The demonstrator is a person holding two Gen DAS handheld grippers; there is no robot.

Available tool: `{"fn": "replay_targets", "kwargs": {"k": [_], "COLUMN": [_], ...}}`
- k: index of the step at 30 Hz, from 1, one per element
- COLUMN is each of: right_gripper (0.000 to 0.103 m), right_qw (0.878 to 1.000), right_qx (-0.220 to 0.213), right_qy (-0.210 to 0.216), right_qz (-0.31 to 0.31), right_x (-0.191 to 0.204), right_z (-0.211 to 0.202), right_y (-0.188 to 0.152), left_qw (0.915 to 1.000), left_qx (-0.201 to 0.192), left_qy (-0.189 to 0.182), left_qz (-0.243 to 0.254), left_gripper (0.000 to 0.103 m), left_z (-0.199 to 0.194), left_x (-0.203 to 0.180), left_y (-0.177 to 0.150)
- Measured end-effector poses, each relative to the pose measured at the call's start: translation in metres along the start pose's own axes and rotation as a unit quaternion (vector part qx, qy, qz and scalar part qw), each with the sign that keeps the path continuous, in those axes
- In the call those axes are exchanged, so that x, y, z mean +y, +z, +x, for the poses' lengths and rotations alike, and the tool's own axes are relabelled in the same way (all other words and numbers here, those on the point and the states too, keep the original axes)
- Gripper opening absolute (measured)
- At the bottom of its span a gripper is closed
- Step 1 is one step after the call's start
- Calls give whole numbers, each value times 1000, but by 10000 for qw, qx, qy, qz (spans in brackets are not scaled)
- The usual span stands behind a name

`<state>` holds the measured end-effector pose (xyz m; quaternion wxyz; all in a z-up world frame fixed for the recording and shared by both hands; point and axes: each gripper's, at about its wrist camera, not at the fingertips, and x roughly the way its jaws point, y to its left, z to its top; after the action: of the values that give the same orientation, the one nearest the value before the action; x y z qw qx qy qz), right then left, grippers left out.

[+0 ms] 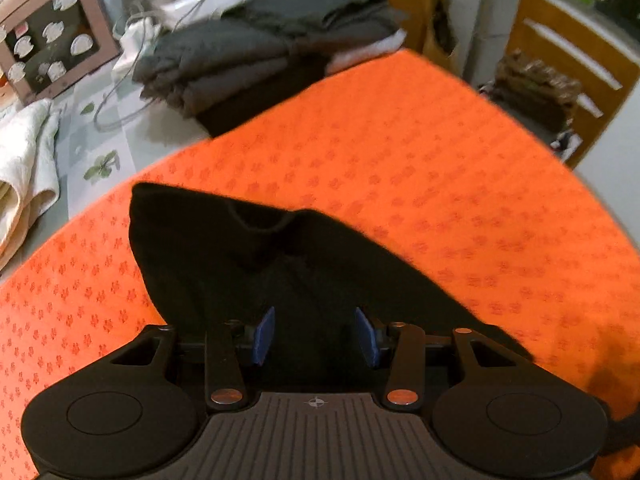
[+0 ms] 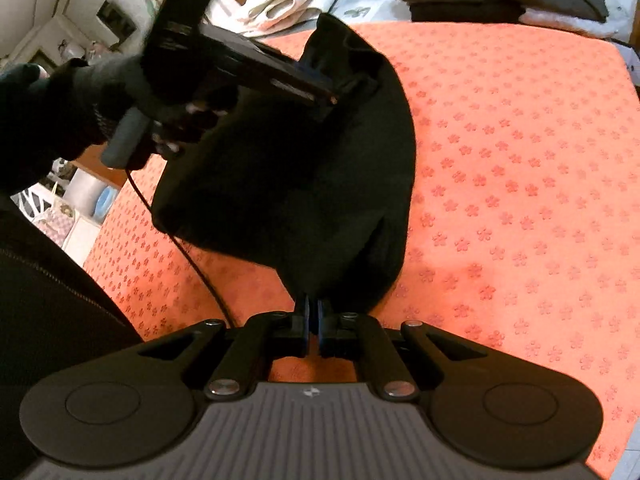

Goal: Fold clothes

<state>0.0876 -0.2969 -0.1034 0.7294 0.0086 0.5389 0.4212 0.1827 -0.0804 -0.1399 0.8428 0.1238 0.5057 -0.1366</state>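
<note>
A black garment lies bunched on the orange flower-patterned cloth that covers the table. In the left wrist view my left gripper hovers over the garment's near part, open, blue pads apart with only fabric seen behind them. In the right wrist view the black garment stretches away from my right gripper, which is shut on its near edge. The left gripper, held by a gloved hand, sits over the garment's far end.
A stack of folded dark grey clothes sits past the orange cloth's far edge. White cloths and a pink windowed box lie to the left. Wooden furniture stands at the right. A black cable trails across the cloth.
</note>
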Motion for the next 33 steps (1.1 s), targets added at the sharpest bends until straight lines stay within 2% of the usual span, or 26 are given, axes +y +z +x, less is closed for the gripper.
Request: {"fn": "replay_targets", "kwargs": {"k": [5,7,11,14,16,20,24,26,30,33], "right_gripper": [4,4,4,4,4,4,3,3,3,3], "right_qw": [9999,9998,9989,9972,9952,9858,9672,9542,9301,9192], "right_qx": [-54,-98,-244,-463,-636,-1240,-2039,-2444,-3083,-3326], "right_qy": [-108,-183,-390,-595,-743,-1128,-1511,-1723,-1997,-2106], "right_qz": [20,23,-9,-17,-28,-51,-58,-77,-52,23], "right_x": [-2,-2,-2,-3,-4,-8,-10,-10,-13,-20], "right_z": [2,2,-2,-13,-22,-60,-112,-139,-188,-213], "right_y": [1,3,7,13,18,33,51,59,69,73], "left_qw": [9992,9990,9974,9934,9872,9675,9427,9285,8947,8802], "left_qx": [93,3,-293,-580,-773,-1330,-1974,-2355,-3052,-3284], "left_qy": [359,440,640,767,878,1219,1463,1623,1981,2166], "left_qz": [-166,-70,-169,-624,-1088,-1771,-2255,-2368,-2592,-2653], "left_gripper": [35,9,8,8,8,8,8,8,8,8], "left_z": [9,6,-15,-46,-72,-132,-196,-229,-294,-325], "left_x": [9,10,21,45,68,113,147,157,168,172], "left_y": [-6,-12,-16,-13,-9,-4,-7,-10,-20,-29]}}
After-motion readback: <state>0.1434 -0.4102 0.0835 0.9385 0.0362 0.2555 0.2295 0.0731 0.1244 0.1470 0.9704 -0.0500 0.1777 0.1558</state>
